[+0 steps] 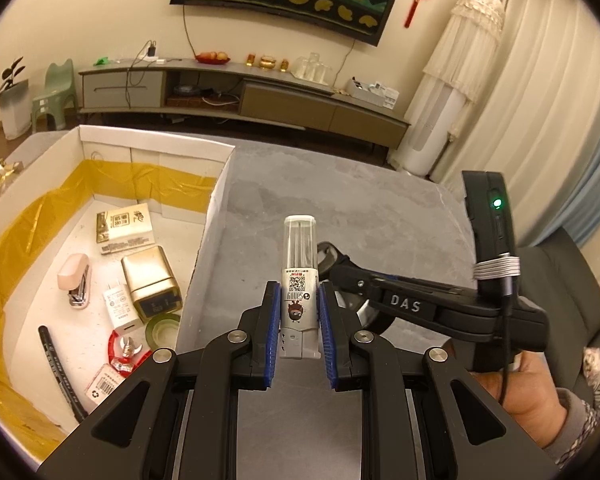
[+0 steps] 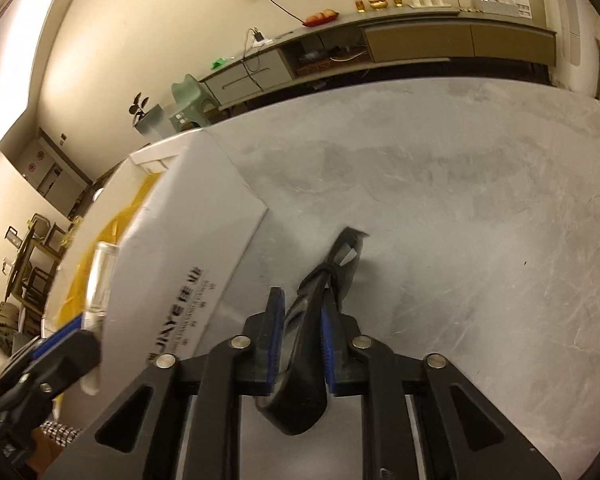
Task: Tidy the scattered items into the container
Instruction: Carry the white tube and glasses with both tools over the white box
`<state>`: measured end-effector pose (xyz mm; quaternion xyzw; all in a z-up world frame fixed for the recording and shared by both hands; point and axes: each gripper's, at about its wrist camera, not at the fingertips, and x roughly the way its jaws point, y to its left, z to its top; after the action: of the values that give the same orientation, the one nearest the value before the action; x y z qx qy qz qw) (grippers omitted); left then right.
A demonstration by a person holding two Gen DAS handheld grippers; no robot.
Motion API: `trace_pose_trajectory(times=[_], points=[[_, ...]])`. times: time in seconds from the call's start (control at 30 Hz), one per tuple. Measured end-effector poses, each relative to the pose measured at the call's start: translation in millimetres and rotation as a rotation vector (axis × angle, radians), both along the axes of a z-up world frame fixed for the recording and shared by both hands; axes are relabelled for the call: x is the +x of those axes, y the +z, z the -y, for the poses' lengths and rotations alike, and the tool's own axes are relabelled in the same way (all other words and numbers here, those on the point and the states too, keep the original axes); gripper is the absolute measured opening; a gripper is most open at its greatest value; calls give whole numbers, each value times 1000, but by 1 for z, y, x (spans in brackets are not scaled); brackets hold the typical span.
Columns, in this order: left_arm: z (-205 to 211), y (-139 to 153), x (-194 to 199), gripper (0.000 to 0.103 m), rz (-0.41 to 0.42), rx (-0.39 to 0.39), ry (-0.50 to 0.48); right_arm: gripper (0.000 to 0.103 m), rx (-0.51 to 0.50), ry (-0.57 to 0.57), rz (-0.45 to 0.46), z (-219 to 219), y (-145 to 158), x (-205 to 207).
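Left of my left gripper (image 1: 299, 312), pinching a clear-capped tube (image 1: 299, 280), the white cardboard box (image 1: 204, 240) holds stapler (image 1: 75, 280), gold tin (image 1: 150, 284); right gripper (image 2: 300, 320) clamps black glasses (image 2: 320, 300).

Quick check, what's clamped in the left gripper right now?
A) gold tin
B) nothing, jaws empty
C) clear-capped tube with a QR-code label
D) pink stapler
C. In the left wrist view the left gripper has its blue pads pressed on both sides of the clear-capped tube, held upright over the grey table; the pink stapler and gold tin lie in the box.
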<state>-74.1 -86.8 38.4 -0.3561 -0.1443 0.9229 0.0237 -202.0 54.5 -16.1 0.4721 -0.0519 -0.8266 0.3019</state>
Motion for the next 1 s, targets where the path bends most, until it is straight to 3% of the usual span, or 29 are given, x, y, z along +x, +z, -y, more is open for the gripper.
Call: trace_pose_trajectory(times=[0.27,0.6,1.0], points=[[12,6,11,19,-16,-12,28,14,24,28,-9,2,2,19],[20,16,21,19,-42,-7,26,14,1,23,-61,-7,26,35],[33,28,39,19,-77,-6,47,14,15,65,-99,11,41,54]])
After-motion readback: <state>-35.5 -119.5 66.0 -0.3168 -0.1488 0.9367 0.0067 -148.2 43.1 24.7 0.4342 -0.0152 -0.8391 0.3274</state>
